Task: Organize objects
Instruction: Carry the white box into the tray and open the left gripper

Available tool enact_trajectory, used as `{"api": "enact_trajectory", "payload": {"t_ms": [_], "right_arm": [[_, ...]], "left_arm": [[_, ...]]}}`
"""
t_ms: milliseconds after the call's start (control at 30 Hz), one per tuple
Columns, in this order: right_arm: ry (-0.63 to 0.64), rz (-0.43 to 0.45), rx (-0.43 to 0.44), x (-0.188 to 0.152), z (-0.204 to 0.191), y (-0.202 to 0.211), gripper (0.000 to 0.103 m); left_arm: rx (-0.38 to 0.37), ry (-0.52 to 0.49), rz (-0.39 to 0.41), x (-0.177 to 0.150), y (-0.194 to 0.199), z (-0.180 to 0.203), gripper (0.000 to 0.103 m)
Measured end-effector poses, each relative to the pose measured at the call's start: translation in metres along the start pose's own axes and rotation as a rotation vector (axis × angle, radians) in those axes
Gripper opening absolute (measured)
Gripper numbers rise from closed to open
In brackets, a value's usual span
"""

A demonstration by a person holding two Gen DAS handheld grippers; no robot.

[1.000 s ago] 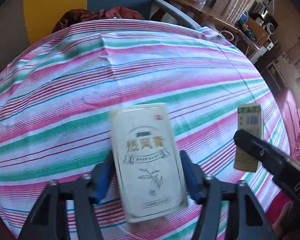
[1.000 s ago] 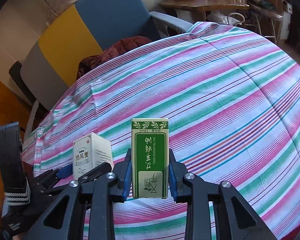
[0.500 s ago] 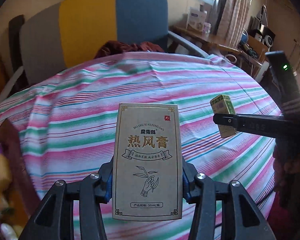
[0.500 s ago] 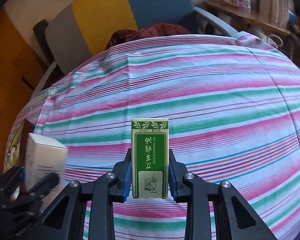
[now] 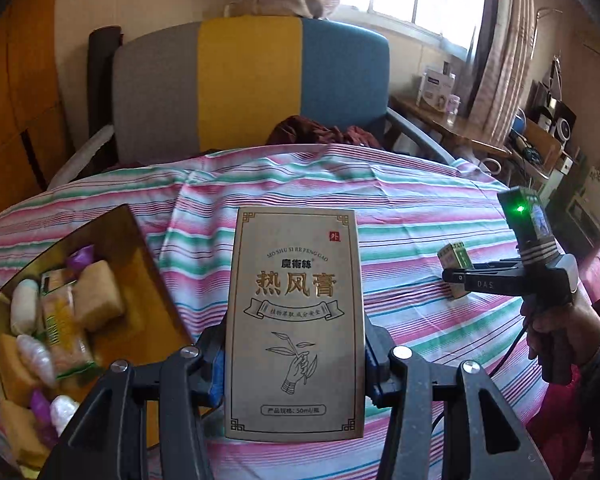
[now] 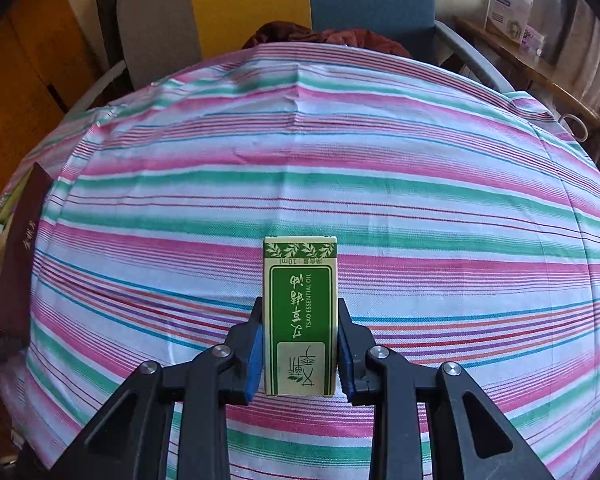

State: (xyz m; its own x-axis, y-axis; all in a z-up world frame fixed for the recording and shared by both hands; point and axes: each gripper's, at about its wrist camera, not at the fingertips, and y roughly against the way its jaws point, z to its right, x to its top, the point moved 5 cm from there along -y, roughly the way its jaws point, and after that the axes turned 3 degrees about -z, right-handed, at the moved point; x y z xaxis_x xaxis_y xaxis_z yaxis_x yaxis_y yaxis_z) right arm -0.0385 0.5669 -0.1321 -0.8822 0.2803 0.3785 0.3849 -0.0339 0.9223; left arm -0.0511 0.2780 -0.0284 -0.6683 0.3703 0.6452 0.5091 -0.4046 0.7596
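Both grippers loaded above the striped tablecloth (image 6: 380,184).
Left gripper (image 5: 294,354) clamps the beige carton (image 5: 296,320); right gripper (image 6: 300,346) clamps the green essential-oil box (image 6: 300,316), print inverted.

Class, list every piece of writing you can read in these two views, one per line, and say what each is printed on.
"MO SHU SI RE FENG GAO", "热风膏", "50ml": beige box held in the left gripper.
"TSAO ESSENTIAL OIL", "10ml", upside down: green box held in the right gripper.
"DAS": side of the right gripper's arm.
Box on far desk: too small.
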Motion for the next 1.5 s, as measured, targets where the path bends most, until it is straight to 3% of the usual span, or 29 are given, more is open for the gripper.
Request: {"api": "enact_trajectory", "payload": {"t_ms": [833, 1133, 1500], "right_arm": [[0.020, -0.012, -0.075, -0.001, -0.001, -0.012, 0.031], [0.028, -0.010, -0.090, -0.002, -0.002, -0.013, 0.031], [0.028, -0.016, -0.101, -0.002, -0.003, -0.014, 0.031]], "left_arm": [[0.096, 0.182, 0.027, -0.041, 0.040, -0.112, 0.051], [-0.002, 0.406, -0.013, -0.070, 0.043, -0.179, 0.051], [0.060, 0.439, -0.163, -0.092, -0.012, -0.184, 0.053]]}}
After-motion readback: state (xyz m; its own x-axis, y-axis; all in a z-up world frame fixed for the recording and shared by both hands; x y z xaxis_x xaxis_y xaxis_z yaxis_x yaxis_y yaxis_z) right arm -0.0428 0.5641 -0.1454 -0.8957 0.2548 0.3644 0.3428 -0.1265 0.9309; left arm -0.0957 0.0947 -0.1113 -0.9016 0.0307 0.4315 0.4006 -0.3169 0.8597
